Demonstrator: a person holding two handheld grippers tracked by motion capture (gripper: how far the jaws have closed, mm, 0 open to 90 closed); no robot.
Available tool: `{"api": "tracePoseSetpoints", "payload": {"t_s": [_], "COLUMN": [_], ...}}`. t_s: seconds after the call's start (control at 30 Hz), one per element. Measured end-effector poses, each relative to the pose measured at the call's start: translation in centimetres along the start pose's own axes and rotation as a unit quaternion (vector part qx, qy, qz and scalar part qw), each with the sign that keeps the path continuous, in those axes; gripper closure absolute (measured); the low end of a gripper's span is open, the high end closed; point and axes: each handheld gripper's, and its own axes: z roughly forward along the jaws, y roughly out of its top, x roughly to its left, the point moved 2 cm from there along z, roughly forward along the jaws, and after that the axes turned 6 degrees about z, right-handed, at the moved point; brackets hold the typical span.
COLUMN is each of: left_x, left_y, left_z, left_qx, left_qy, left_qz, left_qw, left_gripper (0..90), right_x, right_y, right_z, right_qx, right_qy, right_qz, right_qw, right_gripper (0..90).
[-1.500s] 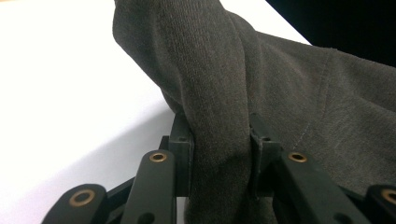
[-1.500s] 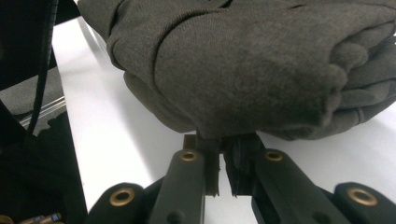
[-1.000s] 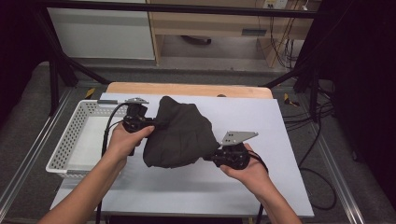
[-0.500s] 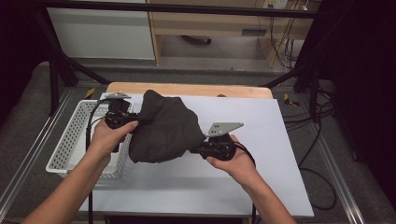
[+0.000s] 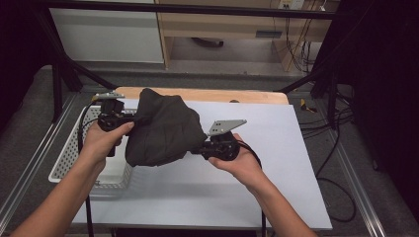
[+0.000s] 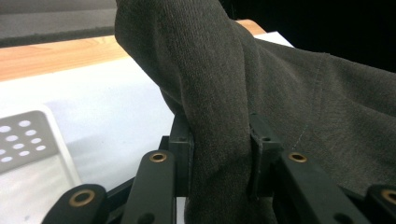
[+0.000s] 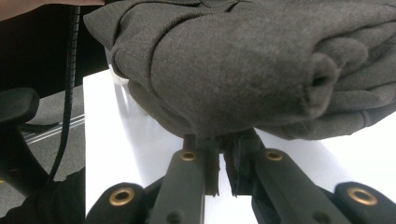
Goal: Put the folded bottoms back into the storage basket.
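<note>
Left of centre frame, left gripper (image 5: 129, 120) and right gripper (image 5: 196, 148) both clamped on dark garment (image 5: 163, 129), above white basket (image 5: 69, 158). Thin pinch at right; likely slip, spilling cloth onto table (image 5: 276, 168).

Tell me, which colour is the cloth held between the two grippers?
The cloth is dark grey-brown, plain; the right gripper view shows it best.

Open tabletop right and front; basket and cloth crowd the left

The white perforated basket (image 5: 74, 158) lines the white table's (image 5: 276, 187) left edge; the hanging dark cloth (image 5: 163, 131) blocks the space between both grippers, while the right half lies bare.
</note>
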Motion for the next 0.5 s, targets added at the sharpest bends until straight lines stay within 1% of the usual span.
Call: {"api": "tracePoseSetpoints", "payload": {"t_s": [0.2, 0.3, 0.5], "left_x": [0.5, 0.8, 1.6], "left_y": [0.3, 0.3, 0.1], "left_z": [-0.7, -1.1, -2.0], "left_qx": [-0.009, -0.010, -0.015], "left_qy": [0.006, 0.009, 0.017], "left_qz": [-0.005, 0.000, -0.005], "left_qw": [0.9999, 0.9999, 0.9997], "left_gripper": [68.8, 68.7, 68.7], "right_x": [0.0, 0.1, 0.4], "right_y": [0.9, 1.3, 2.1], "right_z": [0.4, 0.7, 1.7], "right_qx": [-0.003, -0.004, -0.006], "right_qy": [-0.001, -0.001, 0.000], "right_qz": [-0.003, -0.006, -0.009], "right_qw": [1.0000, 1.0000, 0.9999], "right_gripper": [85.0, 85.0, 84.9]}}
